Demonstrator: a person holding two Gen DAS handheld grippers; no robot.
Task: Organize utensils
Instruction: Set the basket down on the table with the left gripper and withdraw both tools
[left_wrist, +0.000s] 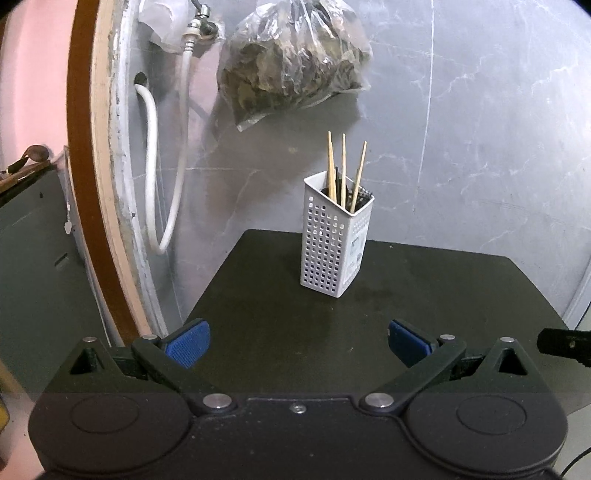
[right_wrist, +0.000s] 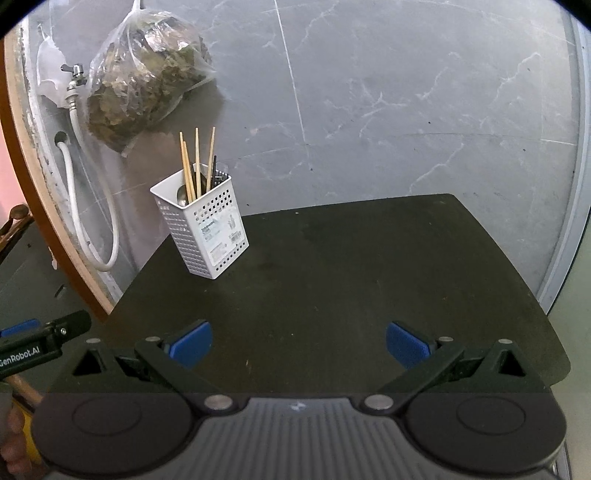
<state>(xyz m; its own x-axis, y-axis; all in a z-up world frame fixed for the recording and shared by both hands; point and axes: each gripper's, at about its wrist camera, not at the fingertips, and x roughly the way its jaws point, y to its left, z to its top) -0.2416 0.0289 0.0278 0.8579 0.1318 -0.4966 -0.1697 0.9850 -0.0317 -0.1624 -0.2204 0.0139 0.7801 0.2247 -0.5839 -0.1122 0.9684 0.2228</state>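
The left gripper (left_wrist: 298, 342) and the right gripper (right_wrist: 298, 342) both hung low over the near edge of a dark table (right_wrist: 351, 280), jaws spread wide and holding nothing. The left gripper's body, seen at the left edge of the right wrist view, read "GenRobot.AI". A white perforated holder (left_wrist: 334, 240) stood upright near the table's far left corner, with wooden chopsticks (left_wrist: 344, 168), a spoon (right_wrist: 182, 195) and dark utensils inside; the print on its label (right_wrist: 221, 236) was too small to read. Behind it, on the grey marble wall (right_wrist: 424, 92), hung a clear bag (left_wrist: 295, 55) of dried leaves beside a tap (right_wrist: 75, 74) with a white hose (left_wrist: 153, 166). Nothing lay between grippers and holder.
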